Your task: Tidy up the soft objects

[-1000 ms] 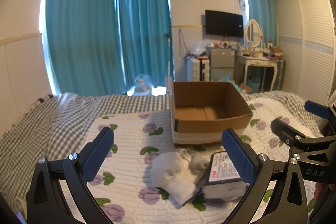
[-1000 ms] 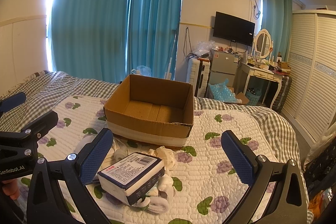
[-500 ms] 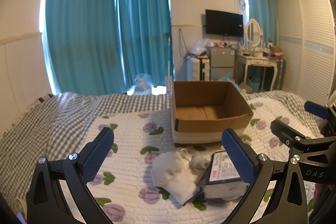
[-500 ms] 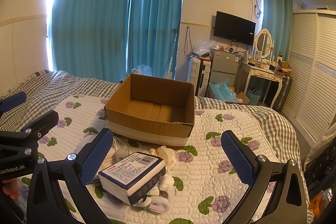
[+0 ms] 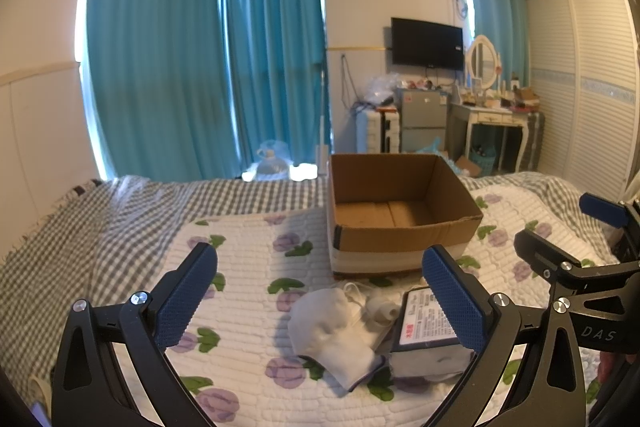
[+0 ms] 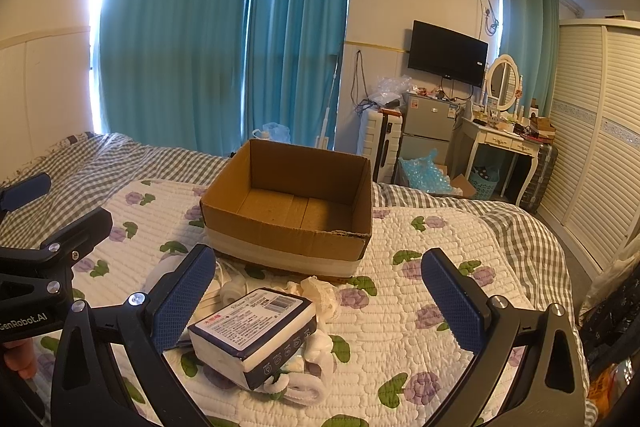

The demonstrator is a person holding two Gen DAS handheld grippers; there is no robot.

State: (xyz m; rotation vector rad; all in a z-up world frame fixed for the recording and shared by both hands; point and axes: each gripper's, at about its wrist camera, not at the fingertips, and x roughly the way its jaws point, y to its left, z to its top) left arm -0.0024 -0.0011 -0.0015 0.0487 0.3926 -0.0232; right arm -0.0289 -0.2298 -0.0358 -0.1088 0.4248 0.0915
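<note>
Cardboard box (image 5: 400, 215) both views | white sock (image 5: 340, 339) left-wrist only

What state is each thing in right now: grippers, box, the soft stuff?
left gripper: open, holding nothing
right gripper: open, holding nothing
cardboard box: open-topped, empty, upright on the bed
tissue pack: sealed, lying on the pile
white sock: crumpled, lying on the quilt

Home bedroom: quilted bed (image 6: 420, 311), teal curtains (image 6: 224, 39), wardrobe (image 6: 600, 131), dressing table (image 6: 504, 139), wall TV (image 6: 448, 53).
</note>
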